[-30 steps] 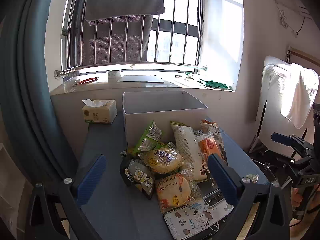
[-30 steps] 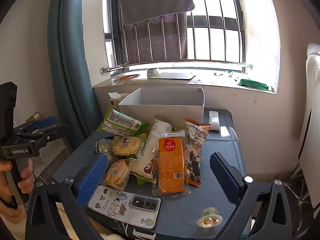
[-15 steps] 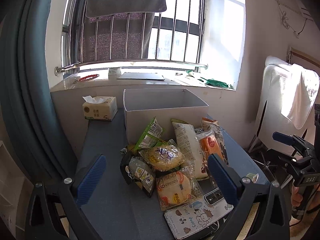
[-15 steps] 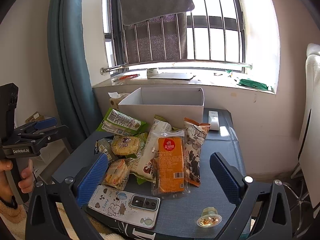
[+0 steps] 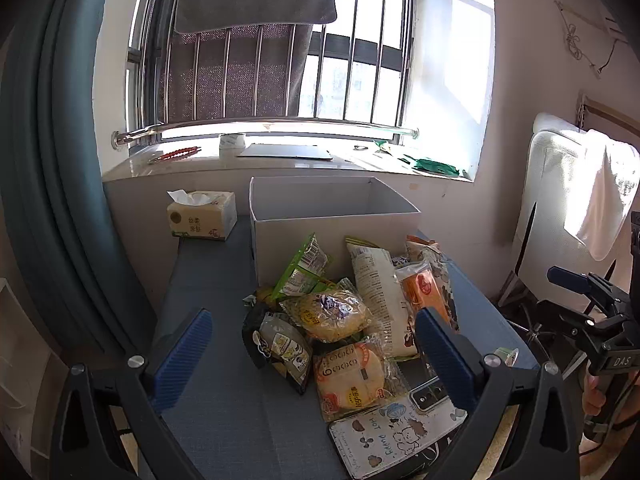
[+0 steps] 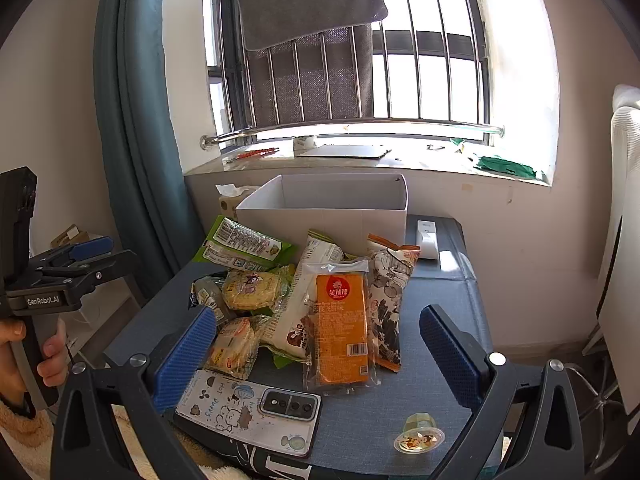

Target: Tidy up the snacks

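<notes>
The left gripper (image 5: 312,348) has dipped slightly since a second ago, while the right gripper (image 6: 318,346) stays put (both jaws wide apart, empty). The snacks (image 6: 340,300) remain piled on the table (image 5: 212,280) before the box (image 6: 320,214).

The table (image 6: 436,320) is showing a matt, woven blue-grey cloth. On it, the snacks (image 6: 304,296) are gleaming in glossy, crinkled plastic film. Behind them the box (image 6: 320,216) is looking like smooth, matt grey card. Above the box, the window bars (image 6: 348,126) are shining as polished metal, and a coarse grey towel (image 6: 308,0) is hanging there. The gripper pads (image 6: 188,356) are looking like ribbed blue rubber.
</notes>
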